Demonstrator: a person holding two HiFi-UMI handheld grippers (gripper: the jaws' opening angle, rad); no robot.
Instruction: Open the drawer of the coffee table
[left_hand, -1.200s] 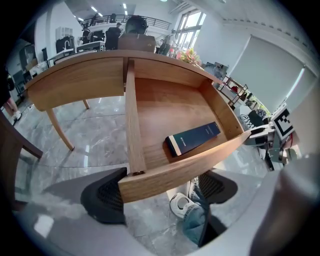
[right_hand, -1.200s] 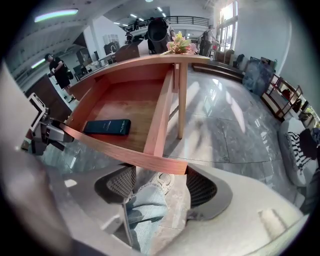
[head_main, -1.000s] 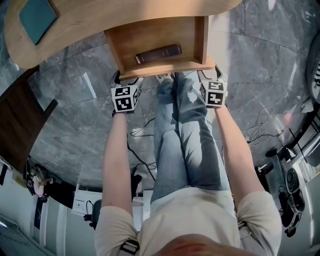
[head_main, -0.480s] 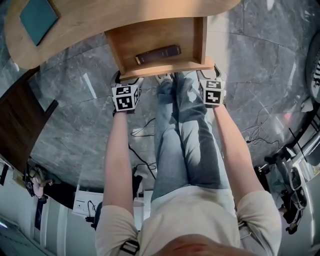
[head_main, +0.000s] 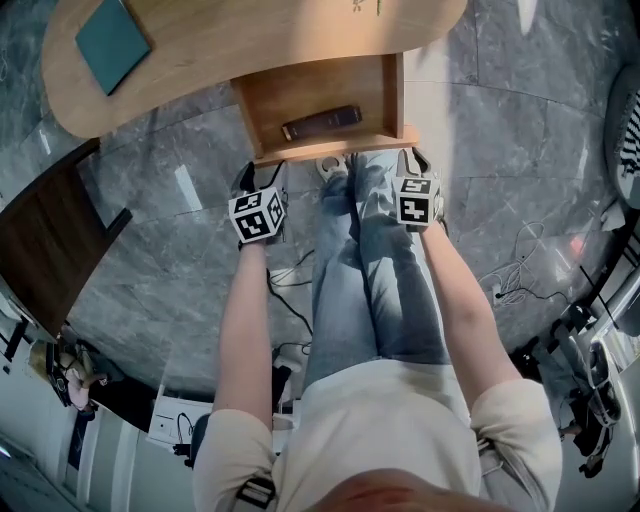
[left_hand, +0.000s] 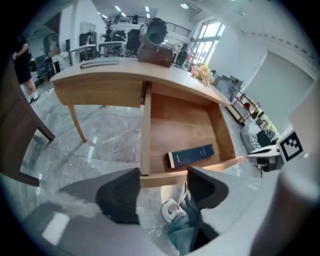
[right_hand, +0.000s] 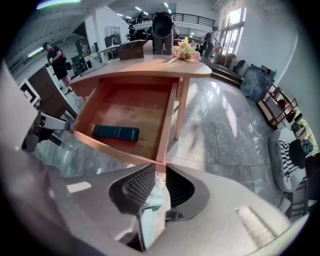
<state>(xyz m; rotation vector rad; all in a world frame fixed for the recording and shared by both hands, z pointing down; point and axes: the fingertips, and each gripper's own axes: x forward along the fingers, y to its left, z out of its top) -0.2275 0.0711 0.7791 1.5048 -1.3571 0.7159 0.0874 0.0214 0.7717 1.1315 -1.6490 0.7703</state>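
The wooden coffee table (head_main: 250, 35) has its drawer (head_main: 300, 95) pulled out toward me, and a dark book (head_main: 321, 122) lies on the drawer floor. My left gripper (head_main: 262, 175) hangs just short of the drawer front's left end; its jaws are closing with nothing between them. In the left gripper view the drawer front (left_hand: 165, 178) shows past the left gripper (left_hand: 162, 175). My right gripper (head_main: 412, 160) is near the drawer's right corner. In the right gripper view the right gripper (right_hand: 160, 175) is closing to a narrow gap with nothing in it. The book (right_hand: 115, 132) lies beyond.
A teal book (head_main: 112, 45) lies on the tabletop at the left. The person's legs and a white shoe (head_main: 330, 165) are under the drawer front between the grippers. A dark wooden cabinet (head_main: 50, 240) stands at the left. Cables (head_main: 510, 280) trail over the grey marble floor.
Both grippers have come off the drawer front's corners and risen a little toward me. The drawer stays open, and the book has not moved.
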